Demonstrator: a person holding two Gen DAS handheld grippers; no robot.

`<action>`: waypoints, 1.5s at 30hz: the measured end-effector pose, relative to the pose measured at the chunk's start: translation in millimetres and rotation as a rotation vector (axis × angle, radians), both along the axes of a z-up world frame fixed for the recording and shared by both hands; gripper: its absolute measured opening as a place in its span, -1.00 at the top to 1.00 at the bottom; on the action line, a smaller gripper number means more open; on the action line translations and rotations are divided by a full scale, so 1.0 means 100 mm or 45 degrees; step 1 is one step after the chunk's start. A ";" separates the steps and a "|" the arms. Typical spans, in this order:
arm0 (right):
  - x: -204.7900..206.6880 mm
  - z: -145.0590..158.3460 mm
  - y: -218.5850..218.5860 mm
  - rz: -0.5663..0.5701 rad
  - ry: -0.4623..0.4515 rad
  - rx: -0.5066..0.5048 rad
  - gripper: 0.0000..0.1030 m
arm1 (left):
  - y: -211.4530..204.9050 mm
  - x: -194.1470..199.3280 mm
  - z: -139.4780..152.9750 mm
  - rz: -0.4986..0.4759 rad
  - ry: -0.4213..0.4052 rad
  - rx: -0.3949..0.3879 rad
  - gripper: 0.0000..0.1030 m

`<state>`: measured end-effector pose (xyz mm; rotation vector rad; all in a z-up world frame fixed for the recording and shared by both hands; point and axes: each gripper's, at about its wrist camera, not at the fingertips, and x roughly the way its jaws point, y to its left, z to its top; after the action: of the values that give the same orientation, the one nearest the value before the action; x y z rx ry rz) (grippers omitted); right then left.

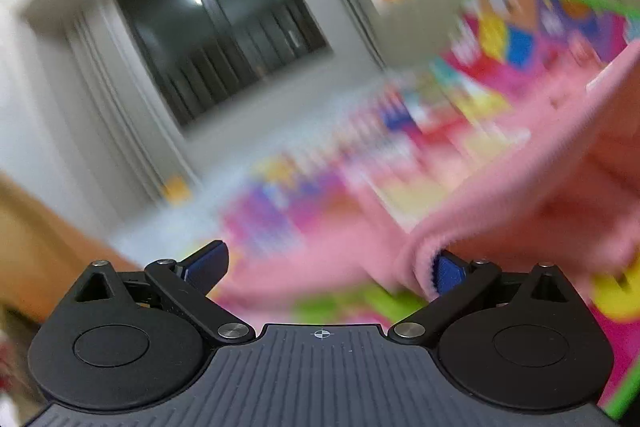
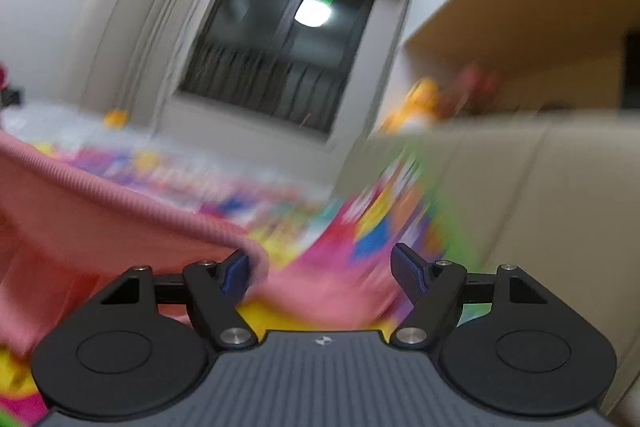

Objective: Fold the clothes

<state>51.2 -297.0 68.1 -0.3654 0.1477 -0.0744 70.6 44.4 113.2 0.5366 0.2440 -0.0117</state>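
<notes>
Both the left gripper (image 1: pixel 332 267) and the right gripper (image 2: pixel 320 271) stand with jaws apart, clamping nothing, while the pink garment (image 1: pixel 520 195) stretches between them above the colourful mat (image 1: pixel 460 99), its ribbed edge draped against each gripper's inner finger.

Black left gripper (image 1: pixel 332 269) and right gripper (image 2: pixel 320 273) (blue-padded fingers (image 1: pixel 208 263)), silver screws.
</notes>
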 end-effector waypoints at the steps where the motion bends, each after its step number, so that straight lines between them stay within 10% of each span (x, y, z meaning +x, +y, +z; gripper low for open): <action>1: -0.02 0.11 -0.03 -0.006 -0.045 -0.013 -0.43 | 0.03 -0.03 0.15 0.004 -0.059 0.016 -1.00; 8: -0.16 0.23 -0.12 -0.028 -0.084 -0.077 -0.49 | 0.06 -0.24 0.19 -0.057 -0.069 0.074 -1.00; 17: -0.56 -0.72 -0.36 -0.128 0.380 -0.031 -0.69 | 0.33 -0.52 -0.97 -0.029 0.574 -0.112 -1.00; 27: -0.40 -0.25 -0.45 0.103 0.253 0.450 -1.00 | 0.72 -0.22 -0.43 -0.360 0.614 -0.992 -1.00; 33: 0.21 -0.35 -0.16 0.307 0.357 0.855 -1.00 | 0.12 0.19 -0.56 -0.468 0.646 -1.111 -1.00; 39: 0.51 -0.79 0.14 0.206 0.620 0.786 -1.00 | 0.08 0.43 -1.08 -0.254 0.783 -1.098 -1.00; 42: 0.42 -0.83 0.43 0.198 0.616 0.481 -1.00 | 0.22 0.30 -1.13 -0.289 0.739 -1.140 -1.00; 45: 0.41 -0.83 0.46 0.161 0.612 0.492 -1.00 | 0.29 0.25 -1.15 -0.280 0.732 -1.206 -1.00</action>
<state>92.7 -250.8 -14.7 0.0010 0.6039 0.1677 95.2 73.3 -1.6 -0.4050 0.6888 -0.4783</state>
